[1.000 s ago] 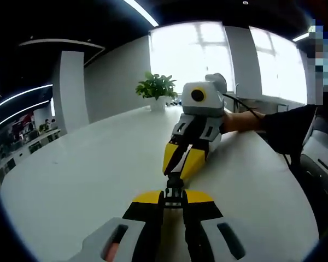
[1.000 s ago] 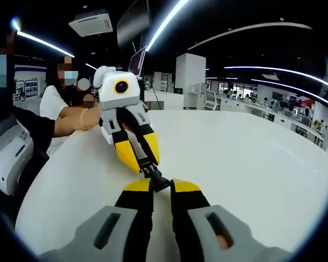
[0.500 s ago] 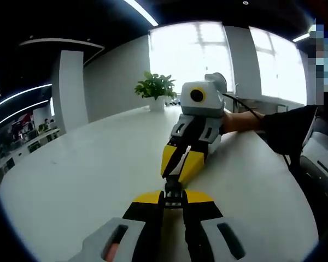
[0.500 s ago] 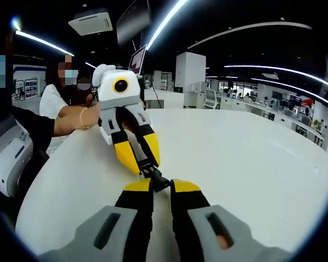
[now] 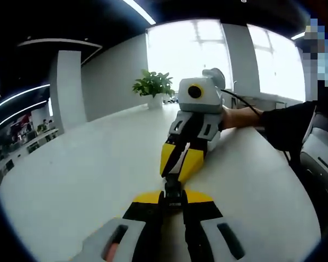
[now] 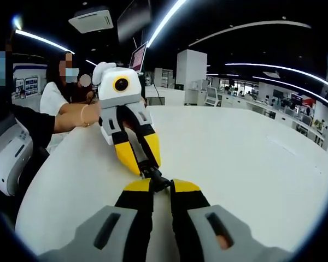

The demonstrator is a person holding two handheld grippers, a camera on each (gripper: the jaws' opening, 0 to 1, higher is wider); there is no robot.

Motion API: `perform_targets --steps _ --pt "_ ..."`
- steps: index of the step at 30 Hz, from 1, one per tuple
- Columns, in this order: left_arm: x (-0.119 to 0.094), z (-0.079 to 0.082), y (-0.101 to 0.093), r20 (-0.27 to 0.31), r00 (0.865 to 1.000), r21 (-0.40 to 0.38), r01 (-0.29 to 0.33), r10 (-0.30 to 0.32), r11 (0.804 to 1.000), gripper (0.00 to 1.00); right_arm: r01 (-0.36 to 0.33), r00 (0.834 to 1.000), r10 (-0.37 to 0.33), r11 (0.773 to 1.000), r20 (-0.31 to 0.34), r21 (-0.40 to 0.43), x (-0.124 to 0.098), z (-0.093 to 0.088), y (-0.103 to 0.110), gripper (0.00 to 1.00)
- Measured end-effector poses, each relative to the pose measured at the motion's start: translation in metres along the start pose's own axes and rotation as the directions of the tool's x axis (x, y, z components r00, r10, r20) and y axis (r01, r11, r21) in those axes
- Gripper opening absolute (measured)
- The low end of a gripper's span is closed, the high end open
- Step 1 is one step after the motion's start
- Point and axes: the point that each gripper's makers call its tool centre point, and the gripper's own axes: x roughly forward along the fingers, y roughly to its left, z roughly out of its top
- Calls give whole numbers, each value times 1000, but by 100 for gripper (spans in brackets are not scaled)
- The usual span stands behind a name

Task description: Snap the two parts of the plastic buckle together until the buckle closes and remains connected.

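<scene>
My left tongs [image 5: 173, 201] and right tongs [image 6: 161, 186] meet tip to tip above the white tabletop [image 5: 71, 180], each clamped on one end of the small black buckle [image 5: 173, 191], its long axis running straight between them.

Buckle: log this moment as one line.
left gripper: shut on buckle | right gripper: shut on buckle | halves: meeting tip to tip, latch not readable | surface: white table | background: potted plant
</scene>
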Motion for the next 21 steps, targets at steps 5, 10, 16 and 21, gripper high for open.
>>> perform_targets --steps 5,10,16,21 --pt "-1 0 -1 2 1000 -4 2 -2 1000 13 2 1000 -2 1000 -3 1 0 -1 1 12" --pt "0 2 -2 13 1000 -11 11 -11 1000 13 -14 1000 14 1000 -2 -1 1 0 4 12" --pt "1 2 -3 9 1000 -4 6 -6 1000 13 -8 1000 8 1000 -16 -16 2 -2 7 12" --pt "1 3 -3 9 1000 -4 8 -7 1000 13 -10 1000 10 1000 -18 -14 0 -1 6 13"
